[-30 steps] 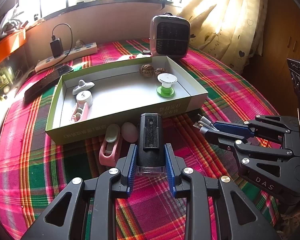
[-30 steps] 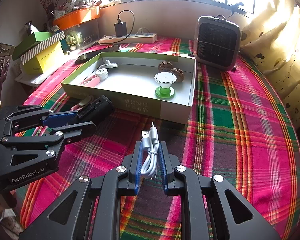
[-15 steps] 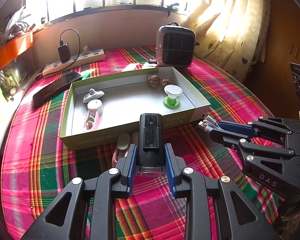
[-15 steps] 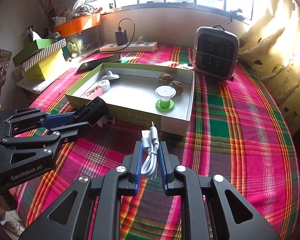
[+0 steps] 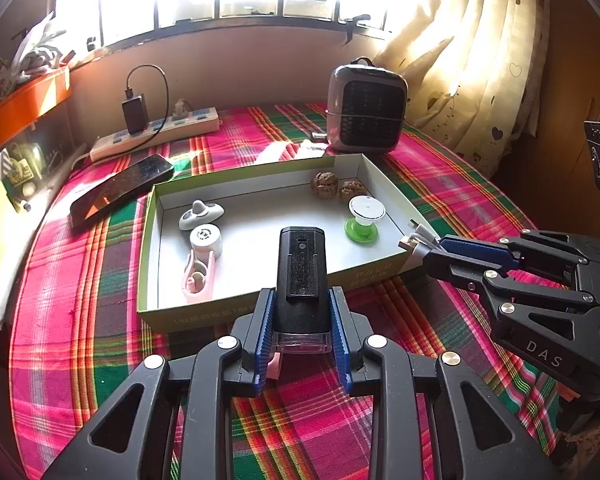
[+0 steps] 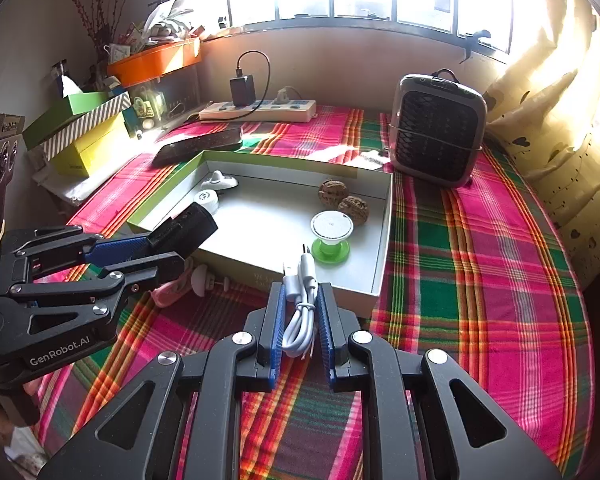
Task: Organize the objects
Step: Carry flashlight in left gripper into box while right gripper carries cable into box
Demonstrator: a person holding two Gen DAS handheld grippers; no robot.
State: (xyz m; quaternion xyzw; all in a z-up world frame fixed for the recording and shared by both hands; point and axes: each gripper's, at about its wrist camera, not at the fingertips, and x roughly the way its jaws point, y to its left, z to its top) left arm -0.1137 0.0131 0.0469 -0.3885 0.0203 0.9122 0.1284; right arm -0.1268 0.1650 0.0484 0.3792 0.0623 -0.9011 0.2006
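Two grippers, each clamped on something, held just short of the tray (image 5: 150,280).
The left gripper (image 5: 302,320) squeezes a black box (image 5: 300,276) over the tray's near wall — the right gripper (image 6: 302,312) pinches a coiled white cable (image 6: 302,300) at the near right corner.

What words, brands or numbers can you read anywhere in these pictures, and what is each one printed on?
"DAS": on the body of the right gripper, seen from the left wrist.
"GenRobot.AI": on the body of the left gripper, seen from the right wrist.
Print on the front wall of the green box: too blurred to read.
Small label on the yellow box: too small to read.
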